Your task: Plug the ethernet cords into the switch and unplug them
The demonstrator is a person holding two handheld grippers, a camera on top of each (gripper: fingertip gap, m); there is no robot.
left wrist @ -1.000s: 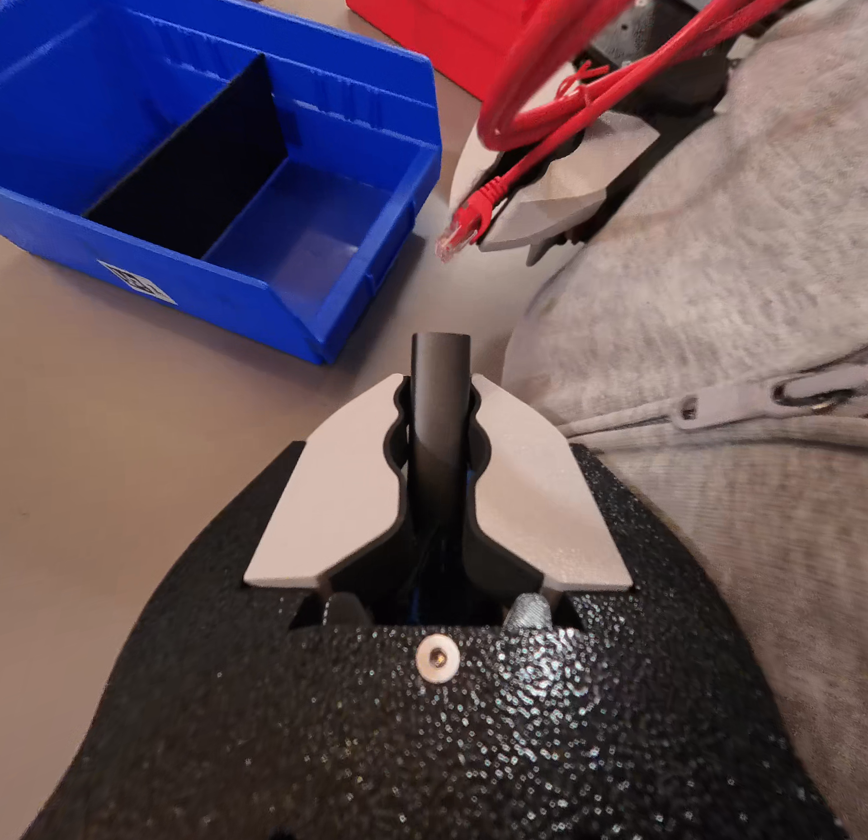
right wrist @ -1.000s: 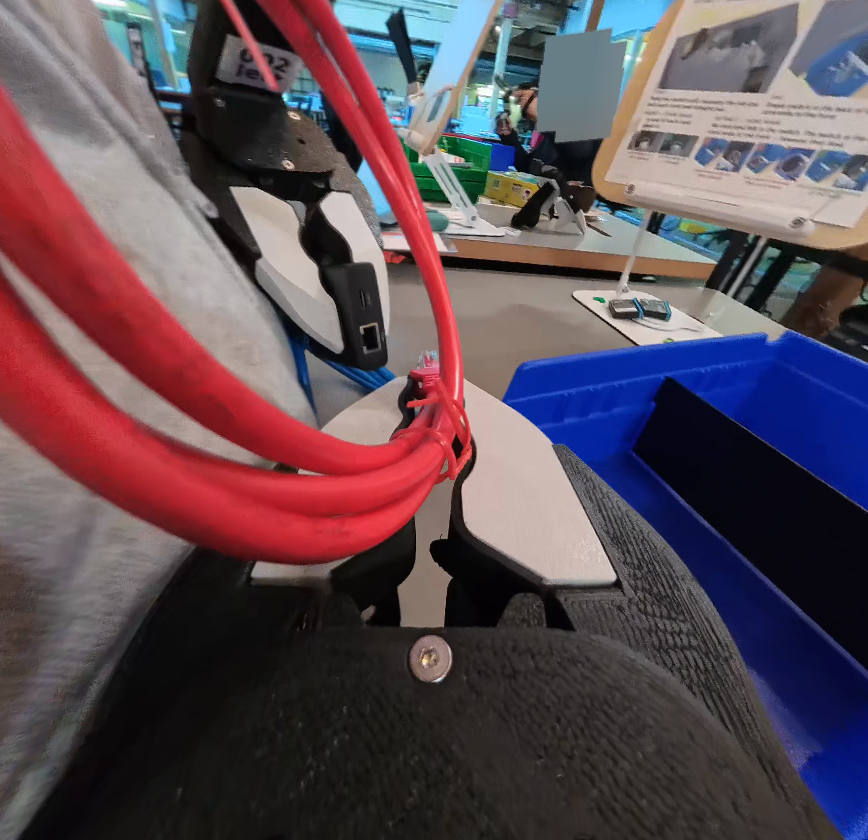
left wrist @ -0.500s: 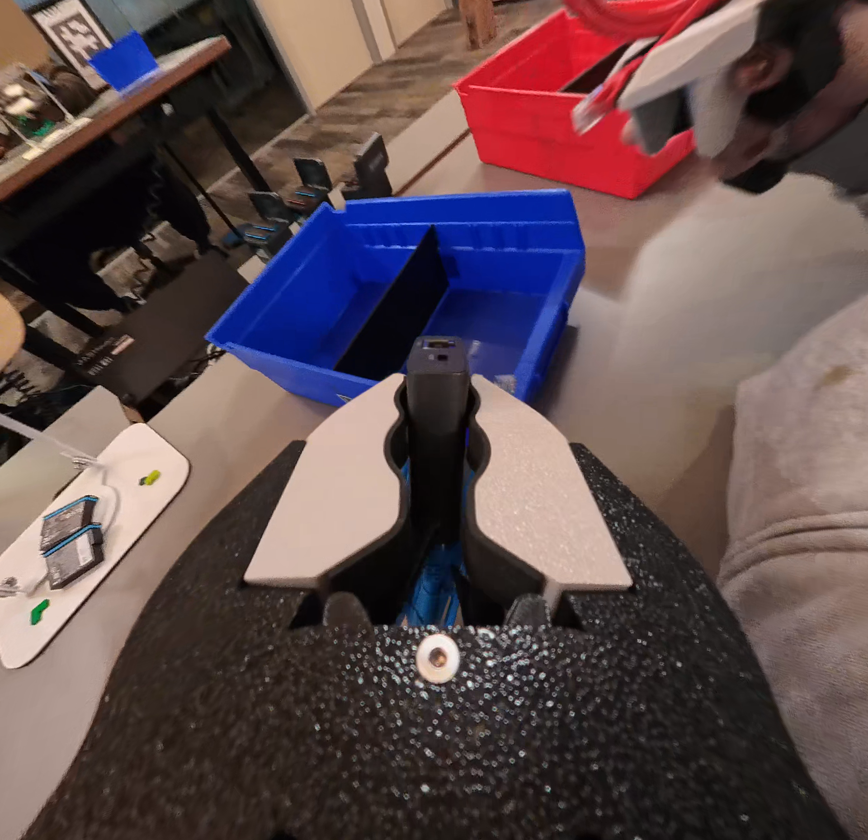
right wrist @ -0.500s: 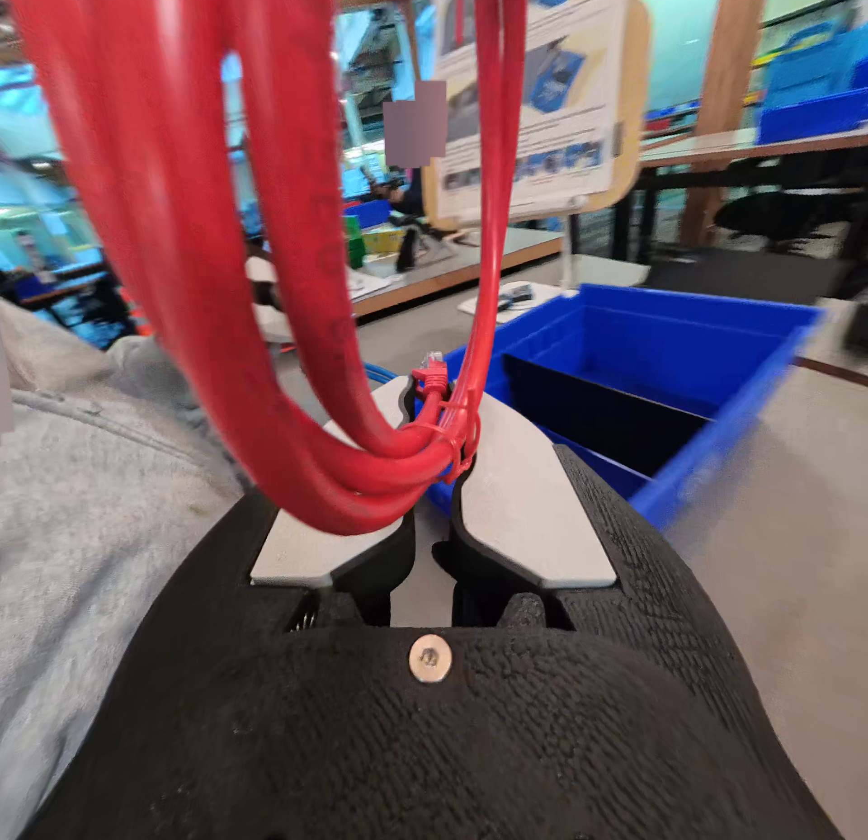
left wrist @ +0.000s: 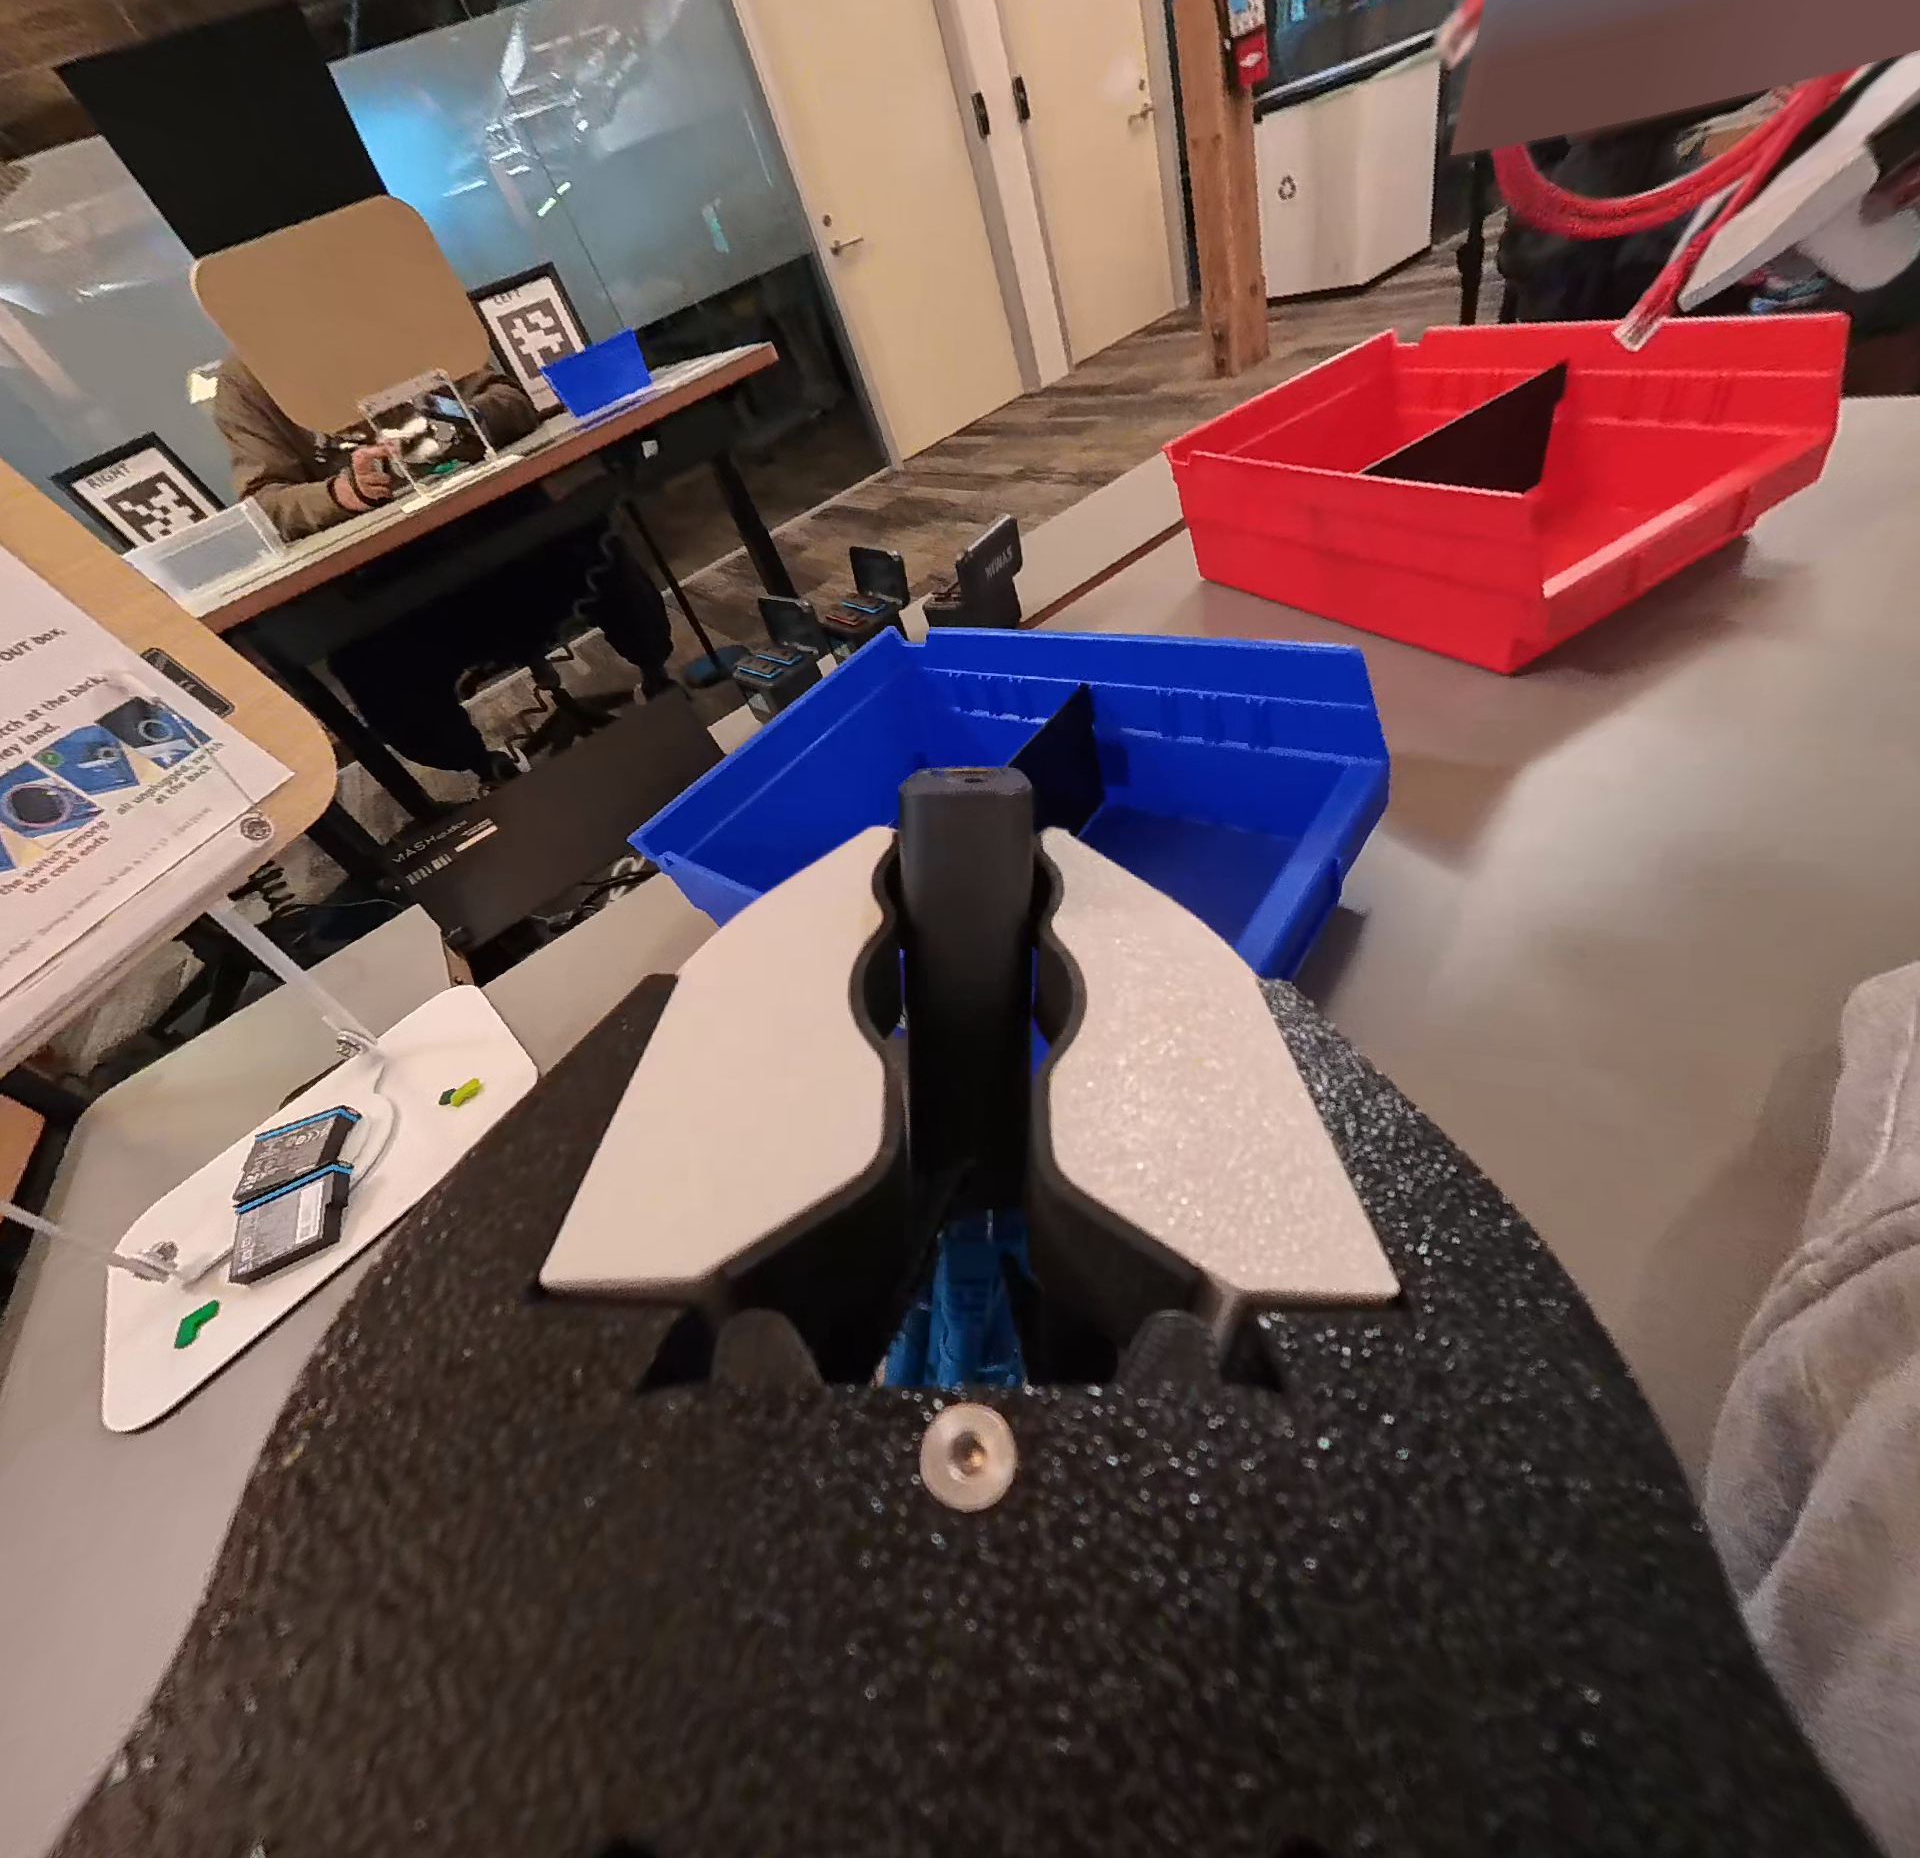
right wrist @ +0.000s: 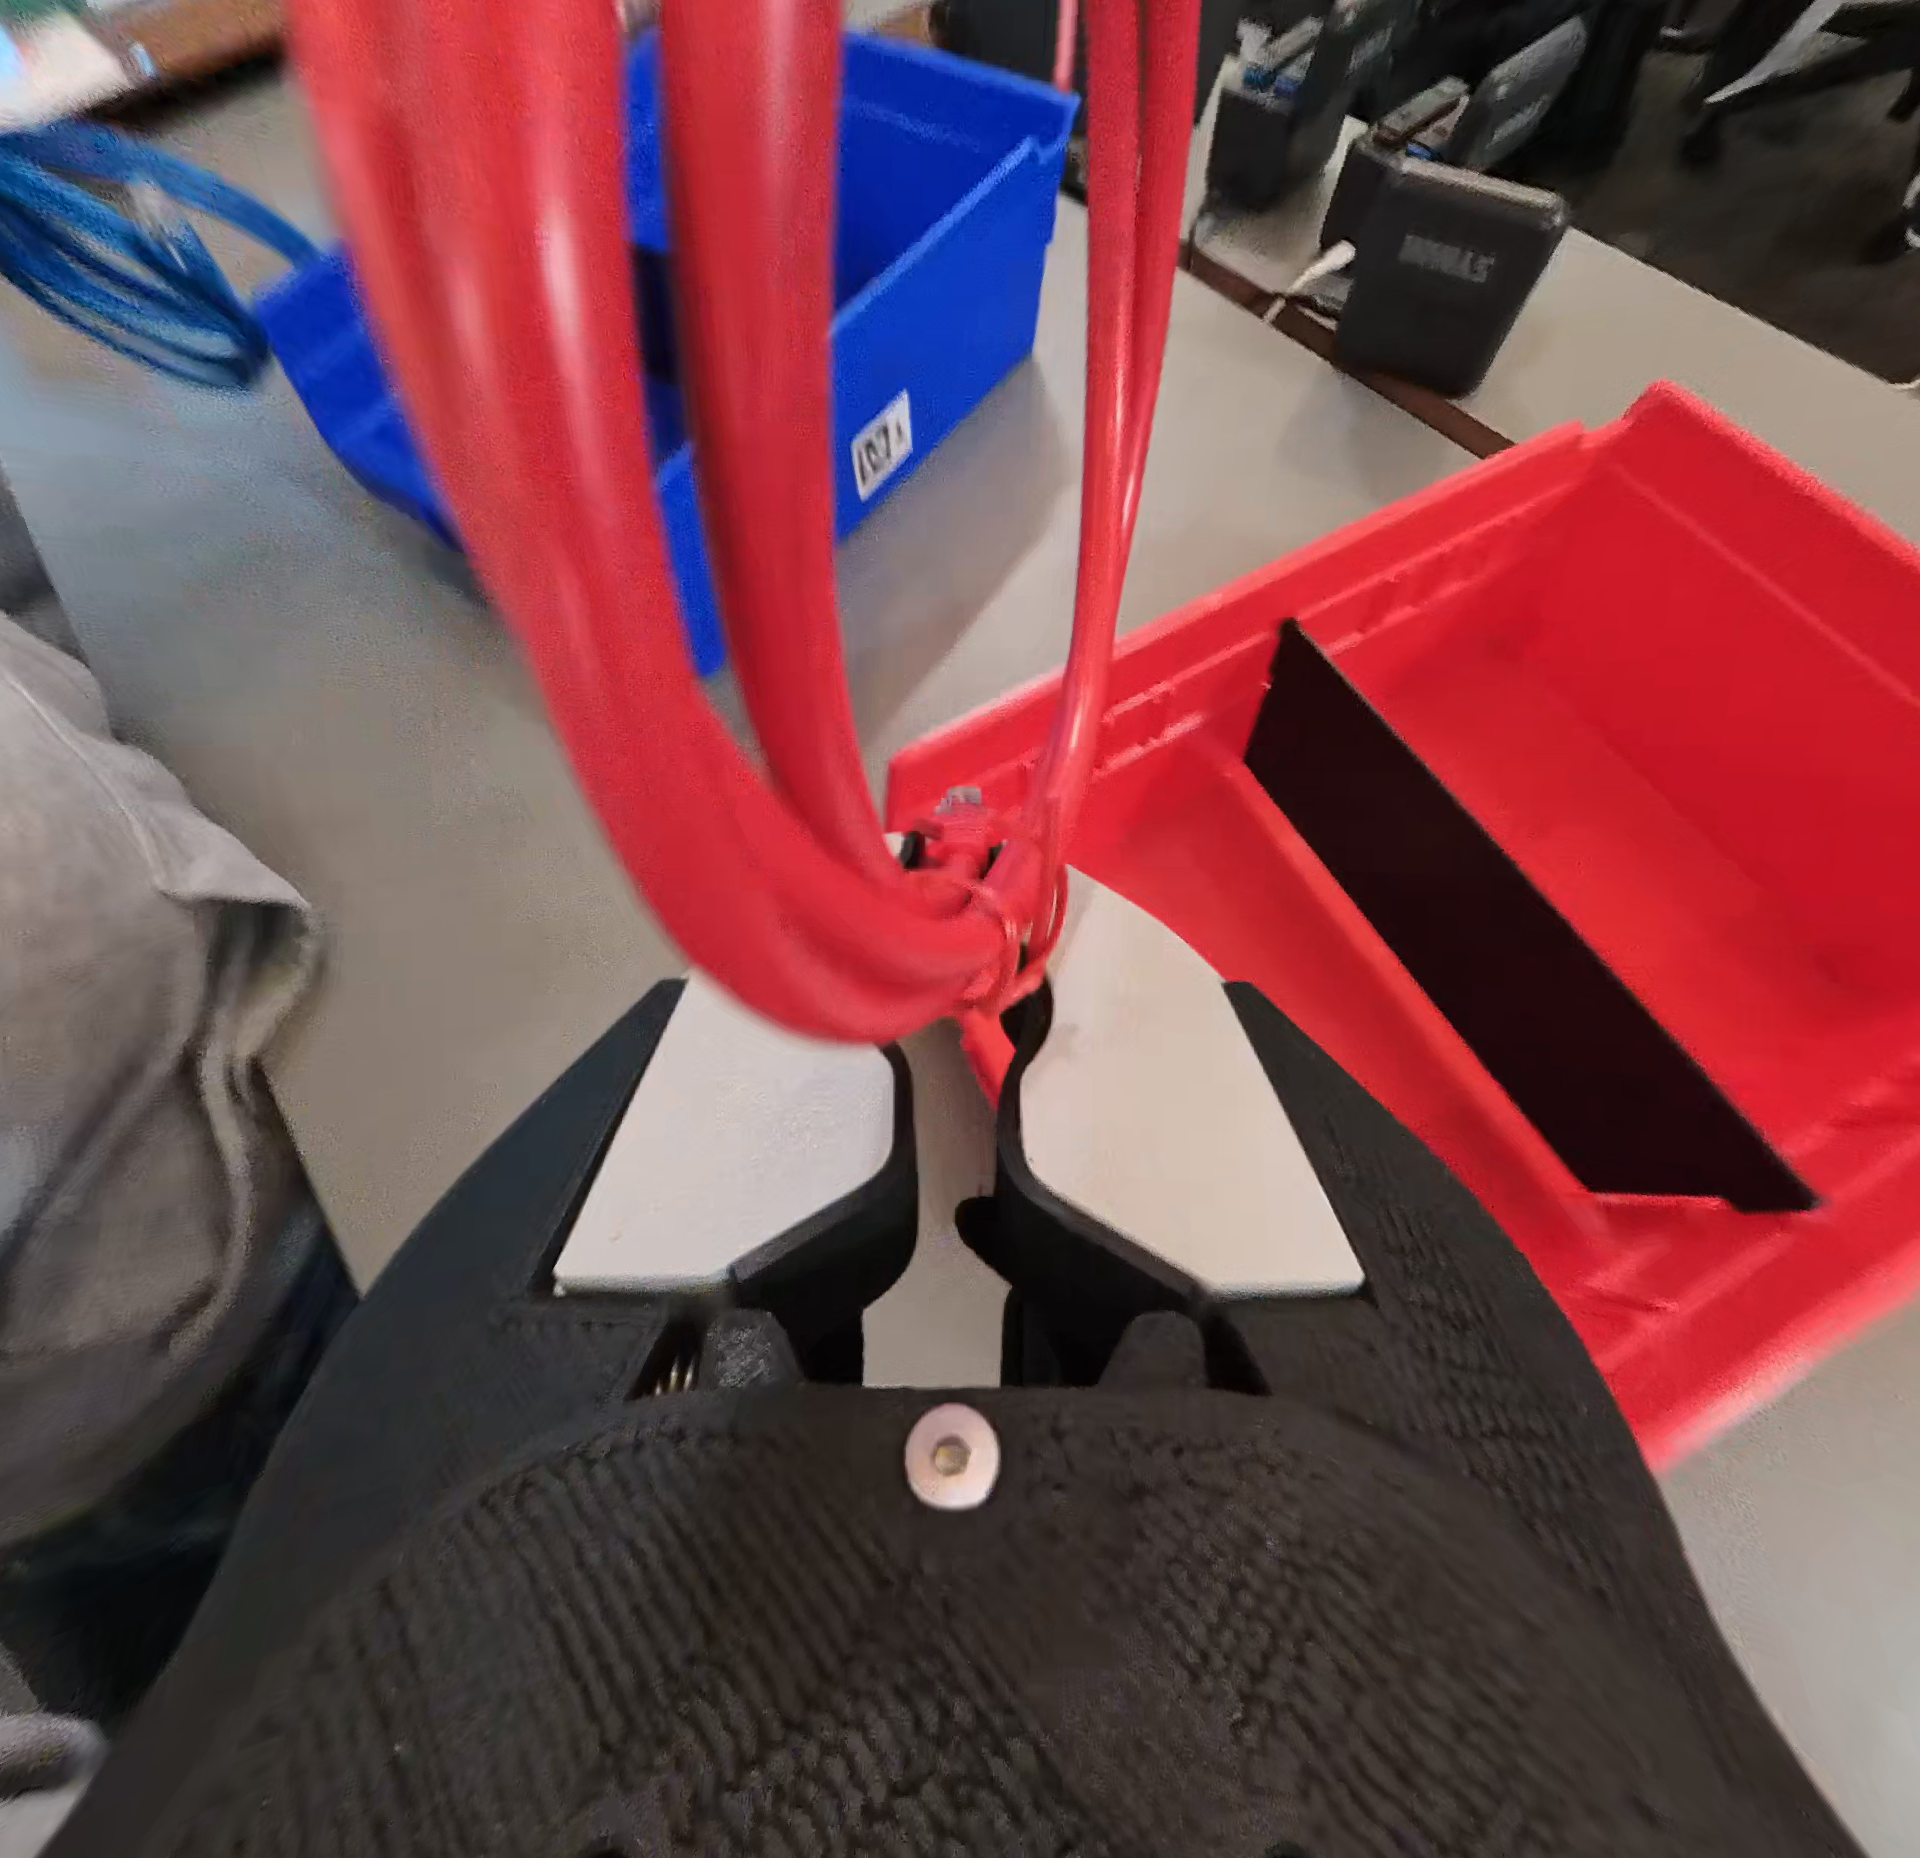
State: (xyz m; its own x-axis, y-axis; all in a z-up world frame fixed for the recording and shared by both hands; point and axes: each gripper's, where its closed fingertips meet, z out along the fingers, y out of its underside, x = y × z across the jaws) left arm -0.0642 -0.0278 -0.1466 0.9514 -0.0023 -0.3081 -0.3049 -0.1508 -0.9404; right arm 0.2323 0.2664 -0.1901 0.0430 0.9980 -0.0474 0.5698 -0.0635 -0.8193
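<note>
My left gripper (left wrist: 966,863) is shut on a slim black switch (left wrist: 964,925), which stands up between the pads in front of the blue bin (left wrist: 1195,728). A blue cord (left wrist: 961,1309) hangs below the switch, deep between the fingers. My right gripper (right wrist: 971,873) is shut on a bundled red ethernet cord (right wrist: 623,561) close to its plug (right wrist: 961,821), at the near corner of the red bin (right wrist: 1558,665). The cord's loops rise out of the frame. In the left wrist view the right gripper (left wrist: 1787,219) shows at the top right with the red cord (left wrist: 1621,203), over the red bin (left wrist: 1455,520).
Both bins have a black divider. The blue bin (right wrist: 935,250) sits left of the red one, with the blue cord (right wrist: 114,250) farther left. A white board with batteries (left wrist: 312,1185) and an instruction sheet (left wrist: 104,769) stand at the left. A grey sleeve (right wrist: 104,977) is close. Black cases (right wrist: 1444,270) lie past the table's edge.
The left gripper has tilted up, from looking down at the table to looking across the room. The right gripper has swung over to the red bin. Both grasps hold unchanged.
</note>
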